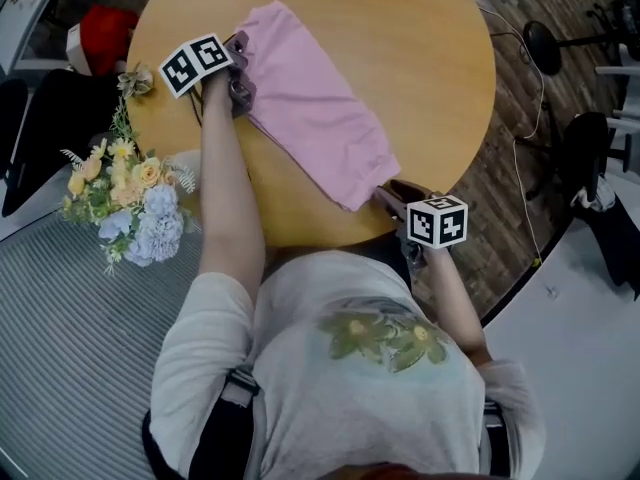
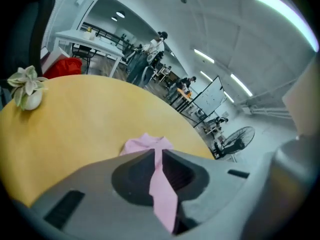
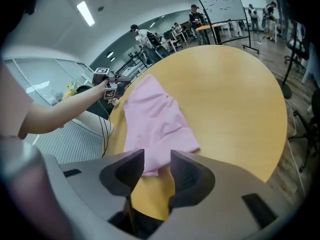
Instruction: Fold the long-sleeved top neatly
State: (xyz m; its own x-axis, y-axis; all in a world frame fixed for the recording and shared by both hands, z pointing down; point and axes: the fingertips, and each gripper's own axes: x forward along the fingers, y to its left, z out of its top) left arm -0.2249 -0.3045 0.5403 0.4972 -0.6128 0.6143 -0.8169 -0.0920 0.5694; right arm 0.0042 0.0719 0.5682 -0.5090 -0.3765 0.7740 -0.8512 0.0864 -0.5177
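The right tool (image 3: 157, 155), nearest the person at the round wooden surface's (image 1: 420, 48) near edge, stands with its jaws wide apart, and the near corner of the pink long-sleeved top (image 1: 310, 108) lies at its tips, unpressed. The left tool (image 2: 157, 153) pinches the top's far end between narrow jaws. The top lies diagonally across the surface, with a flower bouquet (image 1: 130, 203) beside the left edge.

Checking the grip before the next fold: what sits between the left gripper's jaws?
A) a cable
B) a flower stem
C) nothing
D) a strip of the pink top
D: the left gripper is shut on a strip of the pink top.
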